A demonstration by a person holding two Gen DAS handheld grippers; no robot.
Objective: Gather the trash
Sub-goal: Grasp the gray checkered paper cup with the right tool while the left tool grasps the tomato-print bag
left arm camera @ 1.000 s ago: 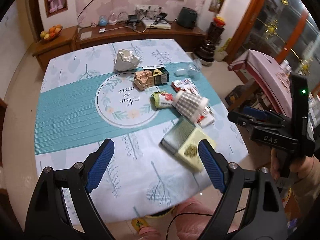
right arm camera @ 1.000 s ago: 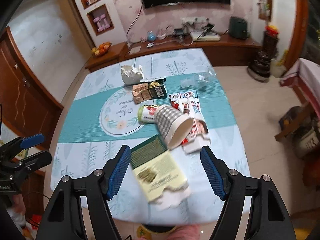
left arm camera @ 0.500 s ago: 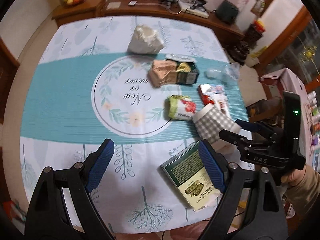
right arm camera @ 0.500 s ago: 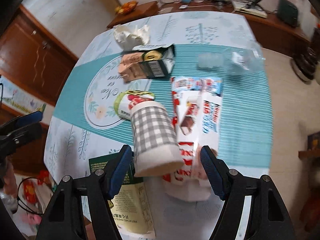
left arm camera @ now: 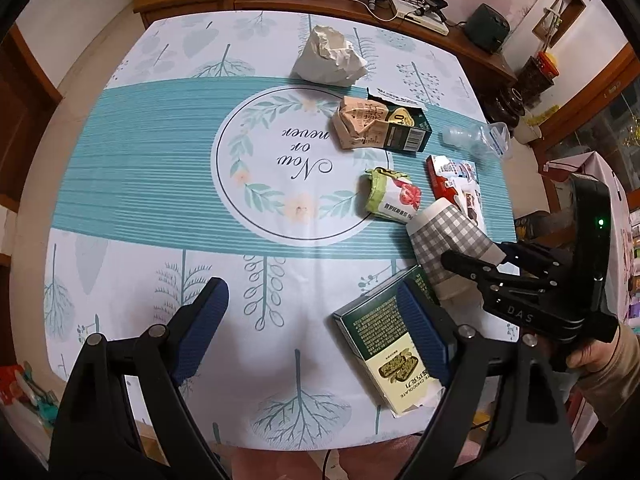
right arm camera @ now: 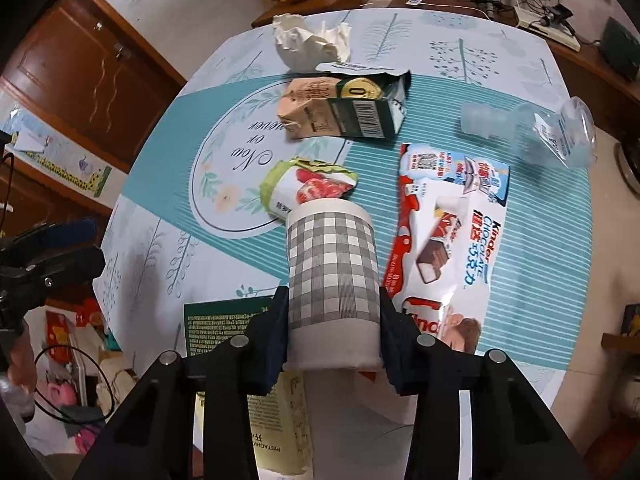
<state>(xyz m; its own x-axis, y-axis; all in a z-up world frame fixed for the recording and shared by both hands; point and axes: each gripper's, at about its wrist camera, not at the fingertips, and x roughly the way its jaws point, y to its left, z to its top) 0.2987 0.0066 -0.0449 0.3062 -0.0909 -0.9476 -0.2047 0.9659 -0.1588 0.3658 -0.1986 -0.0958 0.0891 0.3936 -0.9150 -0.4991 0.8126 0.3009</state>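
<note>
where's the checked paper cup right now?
In the right wrist view the checked paper cup lies on its side, clamped in the right hand-held gripper, between the green box and the Kinder wrapper.

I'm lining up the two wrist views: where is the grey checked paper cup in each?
Left wrist: checked paper cup lies right of centre, between the right gripper's fingers.
Right wrist: the cup lies low centre, clamped between the fingers.
Shared landmark: crumpled white paper at the far side.
</note>
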